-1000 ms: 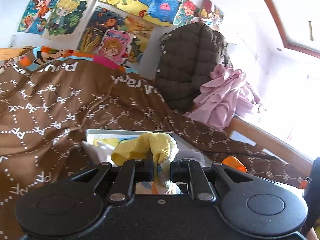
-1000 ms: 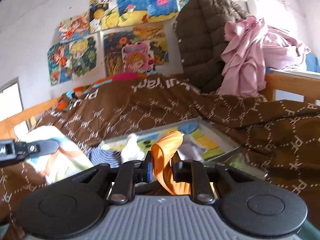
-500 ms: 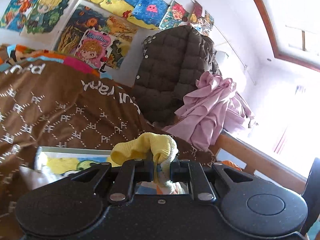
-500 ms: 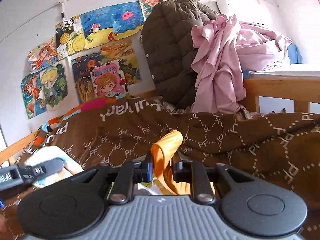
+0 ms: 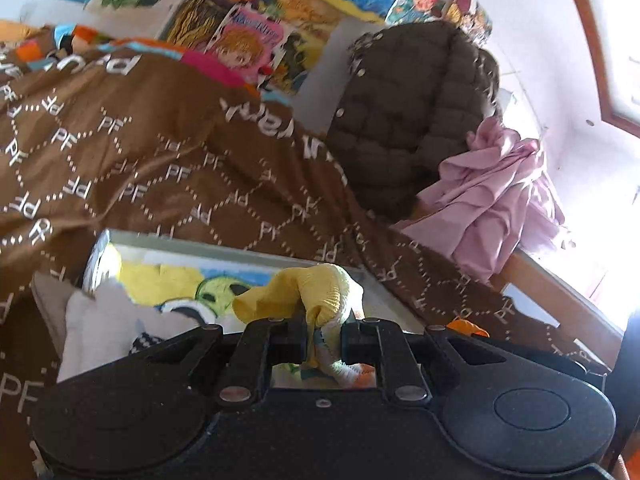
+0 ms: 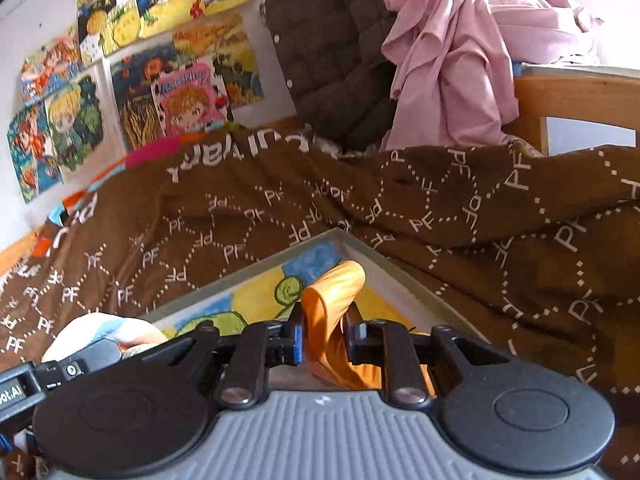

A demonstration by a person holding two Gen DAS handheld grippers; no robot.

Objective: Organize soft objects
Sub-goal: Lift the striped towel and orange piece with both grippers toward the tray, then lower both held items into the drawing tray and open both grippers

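My left gripper (image 5: 324,330) is shut on a yellow knitted sock (image 5: 316,290), which bulges above the fingers and hangs down between them. My right gripper (image 6: 325,334) is shut on an orange cloth (image 6: 334,292) that loops up over the fingers. Both hover just above a shallow grey-rimmed tray (image 5: 240,246) with a colourful cartoon bottom, which lies on the brown patterned blanket (image 5: 140,152). The same tray (image 6: 400,276) shows its far corner in the right wrist view. White and checked soft items (image 5: 104,320) lie at the tray's left end.
A dark quilted jacket (image 5: 412,120) and a pink garment (image 5: 492,200) hang over the wooden bed frame (image 5: 560,300) at the back right. Posters (image 6: 132,76) cover the wall. The other gripper's black body (image 6: 60,372) shows at the lower left of the right wrist view.
Both views have tipped back down toward the bed, so the tray fills more of the foreground again. Both grippers stay shut on their cloths.
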